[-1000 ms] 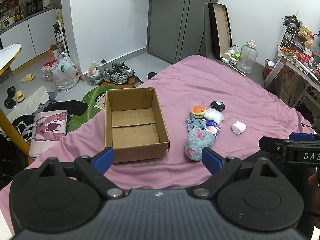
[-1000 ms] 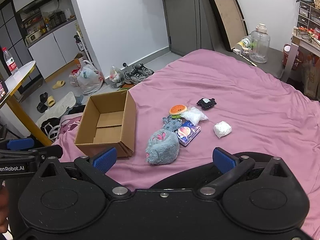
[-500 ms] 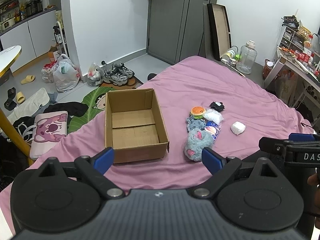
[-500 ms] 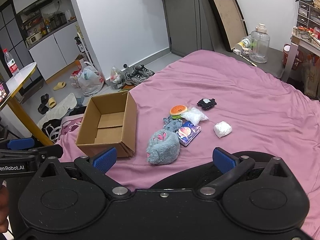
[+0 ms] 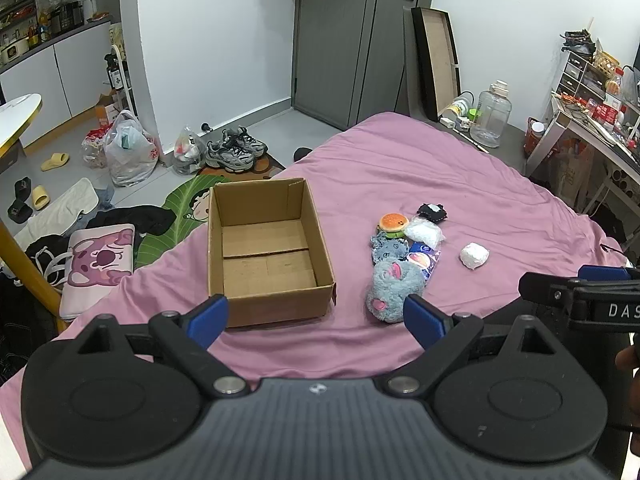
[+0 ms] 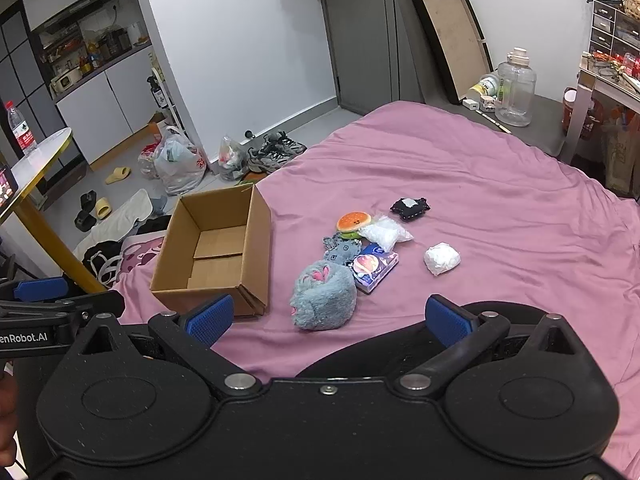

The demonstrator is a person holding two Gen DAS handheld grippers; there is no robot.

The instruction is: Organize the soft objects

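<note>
- Left gripper [image 5: 316,314] and right gripper [image 6: 330,314] hover with jaws wide, holding nothing; barely shifted since a second ago, so nothing sorted
- Soft toys [image 5: 394,290] lie right of the empty cardboard box [image 5: 280,308]

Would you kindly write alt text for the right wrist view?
Open tongs hover above a pink bed holding an empty cardboard box and, to its right, a cluster of small soft toys led by a grey plush.

On the bed [image 5: 460,184], the cardboard box [image 5: 268,252] sits left of the toys. The plush [image 5: 394,292] lies nearest, the burger toy [image 5: 394,222] behind it.
</note>
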